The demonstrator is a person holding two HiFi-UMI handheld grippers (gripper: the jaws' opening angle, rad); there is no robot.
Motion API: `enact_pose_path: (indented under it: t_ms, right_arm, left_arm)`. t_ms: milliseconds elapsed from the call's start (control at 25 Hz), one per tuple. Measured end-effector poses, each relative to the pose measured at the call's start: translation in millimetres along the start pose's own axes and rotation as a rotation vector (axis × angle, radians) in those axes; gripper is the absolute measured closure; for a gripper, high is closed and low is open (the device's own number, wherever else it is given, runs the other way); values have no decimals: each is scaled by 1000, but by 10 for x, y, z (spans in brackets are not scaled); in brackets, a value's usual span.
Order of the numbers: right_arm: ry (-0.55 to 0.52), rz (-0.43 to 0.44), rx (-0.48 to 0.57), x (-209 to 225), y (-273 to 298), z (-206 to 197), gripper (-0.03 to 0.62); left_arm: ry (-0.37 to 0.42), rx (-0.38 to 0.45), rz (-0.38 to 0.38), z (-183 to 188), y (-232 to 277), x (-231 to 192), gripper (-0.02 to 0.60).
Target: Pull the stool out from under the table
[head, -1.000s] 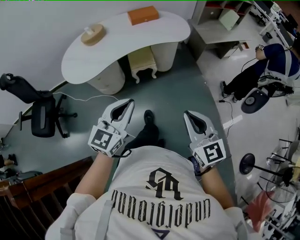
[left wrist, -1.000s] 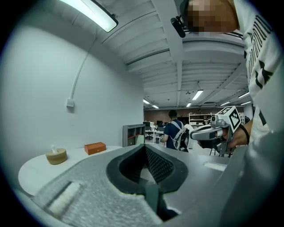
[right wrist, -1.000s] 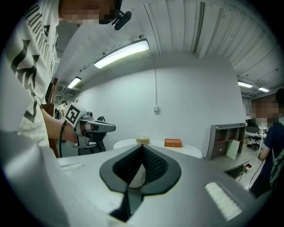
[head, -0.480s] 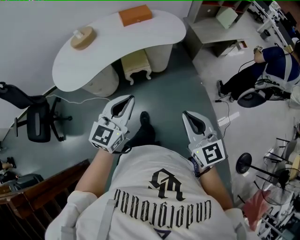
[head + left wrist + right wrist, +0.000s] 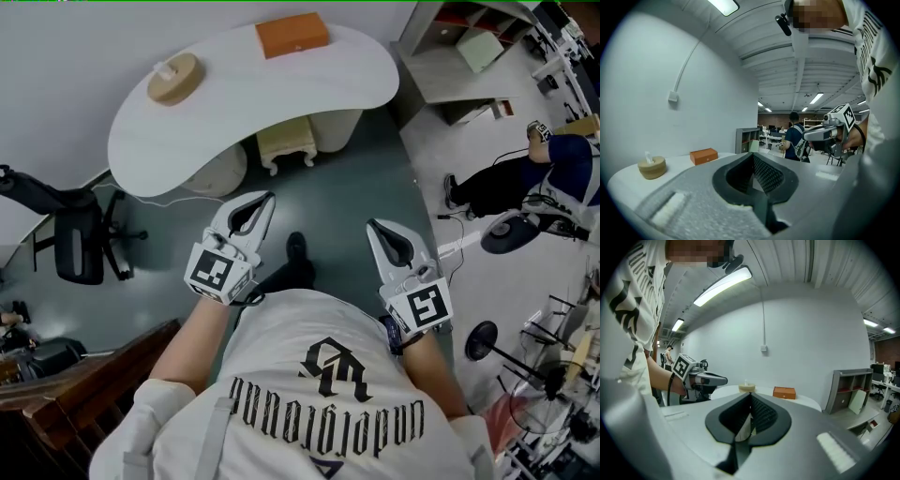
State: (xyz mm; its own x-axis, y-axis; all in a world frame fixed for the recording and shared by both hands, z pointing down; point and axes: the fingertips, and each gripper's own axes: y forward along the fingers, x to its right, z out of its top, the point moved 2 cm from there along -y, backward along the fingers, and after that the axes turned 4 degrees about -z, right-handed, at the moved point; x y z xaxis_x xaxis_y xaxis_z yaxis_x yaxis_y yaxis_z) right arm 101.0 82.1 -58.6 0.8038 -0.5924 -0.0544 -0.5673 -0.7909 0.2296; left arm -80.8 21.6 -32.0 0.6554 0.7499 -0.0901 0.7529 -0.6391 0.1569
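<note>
Nearest, the person's white printed shirt (image 5: 319,384) fills the bottom of the head view. Just beyond it both hand-held grippers are held out over the dark grey-green floor (image 5: 347,187), side by side and well apart, each pointing toward 12 o'clock. The left hand-held gripper (image 5: 261,201) has its jaws pressed together with nothing between them. The right hand-held gripper (image 5: 375,228) is the same: jaws together, empty. Between the two a dark shoe (image 5: 296,248) rests on the floor.

Farther on, at 12 o'clock from the grippers, the stool (image 5: 286,142) – cream, with curved legs – stands partly tucked under the white curved desk (image 5: 281,89), between its two rounded pedestals and well apart from both grippers. On the desk lie an orange box (image 5: 292,35) toward 1 o'clock and a round wooden holder (image 5: 173,77) toward 11 o'clock.

A black office chair (image 5: 75,239) stands at 9 o'clock. A grey shelf unit (image 5: 469,56) sits at 2 o'clock, and a seated person (image 5: 553,169) is at 3 o'clock.
</note>
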Motion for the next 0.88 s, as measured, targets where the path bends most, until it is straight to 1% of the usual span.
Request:
enact_pose_path:
  t_ms: [120,200,320,400,600,760,880]
  right_arm:
    - [-14,12,-14,110,337,51,591]
    - [-25,17,-24,173,520,70,591]
    - [-29,20,-43,296,756,49,591]
    - [-31,33,-61,353,851,-23,591]
    - [-32,103,-78,437,1096,-130,591]
    - [4,176,-112,437,1249,-336,591]
    - [9,224,-132,512,1384,-505,591]
  left_arm:
    - [-22,-11,-10,-32,123,-289,575]
    - [-29,-10,-33,-26,186,-429,575]
    - [-19,-1,-68,49,337,-587,575]
    - [-12,-4,-68,56,428,-646,575]
    - [-33,7,-38,-29,643,-782,575]
    - [3,-27,22,-210,648,-870,575]
    - [11,-39,67,-337,699,-926,575]
